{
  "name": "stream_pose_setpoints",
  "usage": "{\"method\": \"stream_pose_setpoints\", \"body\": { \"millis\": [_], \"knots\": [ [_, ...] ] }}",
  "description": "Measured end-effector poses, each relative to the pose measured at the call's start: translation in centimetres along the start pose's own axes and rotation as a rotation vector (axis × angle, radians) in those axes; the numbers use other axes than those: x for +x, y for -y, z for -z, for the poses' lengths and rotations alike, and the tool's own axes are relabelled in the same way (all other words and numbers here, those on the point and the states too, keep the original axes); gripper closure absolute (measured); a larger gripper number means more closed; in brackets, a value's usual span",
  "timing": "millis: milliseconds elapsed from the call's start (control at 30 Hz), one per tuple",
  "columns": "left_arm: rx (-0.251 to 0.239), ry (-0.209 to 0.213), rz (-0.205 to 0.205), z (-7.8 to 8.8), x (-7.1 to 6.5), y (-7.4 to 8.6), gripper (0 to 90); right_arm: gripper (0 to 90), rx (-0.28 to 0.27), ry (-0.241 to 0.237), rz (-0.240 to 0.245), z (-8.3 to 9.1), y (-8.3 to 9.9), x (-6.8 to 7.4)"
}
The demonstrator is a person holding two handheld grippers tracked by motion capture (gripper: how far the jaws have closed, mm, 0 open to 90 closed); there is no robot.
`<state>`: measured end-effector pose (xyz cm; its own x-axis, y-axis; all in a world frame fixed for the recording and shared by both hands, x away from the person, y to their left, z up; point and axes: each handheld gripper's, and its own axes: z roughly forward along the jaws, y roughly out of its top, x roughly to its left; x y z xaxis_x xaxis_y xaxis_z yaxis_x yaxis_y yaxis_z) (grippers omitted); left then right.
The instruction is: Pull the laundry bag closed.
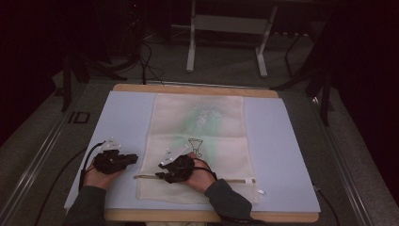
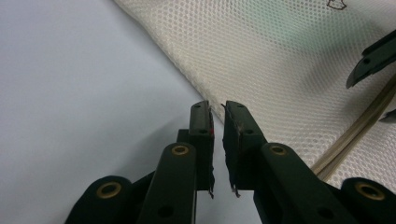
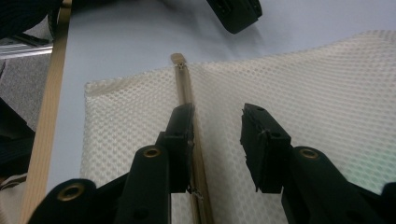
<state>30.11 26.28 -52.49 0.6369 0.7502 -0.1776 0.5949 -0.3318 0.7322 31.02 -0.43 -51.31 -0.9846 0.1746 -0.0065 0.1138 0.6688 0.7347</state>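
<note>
Jaws of my right gripper (image 3: 217, 135) stand apart over the zipper (image 3: 187, 100) of the mesh bag (image 1: 197, 141) on the table (image 1: 127, 117); my left gripper (image 2: 217, 121) sits narrowly open, empty. Closing off-line, I'd likely pinch mesh instead.

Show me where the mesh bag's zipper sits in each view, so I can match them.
High view: the zipper runs level across the near part of the mesh bag, partly under the right hand-held gripper.
Left gripper view: a tan strip at the right edge.
Right gripper view: it runs up the middle, beside the left jaw.
Shared landmark: the bag's edge on the pale blue mat.
</note>
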Motion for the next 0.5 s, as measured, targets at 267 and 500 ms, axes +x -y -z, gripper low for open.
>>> {"method": "stream_pose_setpoints", "body": {
  "millis": [267,500],
  "knots": [
    [-0.001,-0.003,0.004,0.0,0.0,0.0,81.4,69.1,-0.001,-0.015,0.014,-1.3,-0.6,0.5],
    [-0.004,-0.003,0.006,0.0,0.0,0.0,81.3,77.5,0.012,-0.011,0.026,-2.3,-1.2,0.8]
  ]
}}
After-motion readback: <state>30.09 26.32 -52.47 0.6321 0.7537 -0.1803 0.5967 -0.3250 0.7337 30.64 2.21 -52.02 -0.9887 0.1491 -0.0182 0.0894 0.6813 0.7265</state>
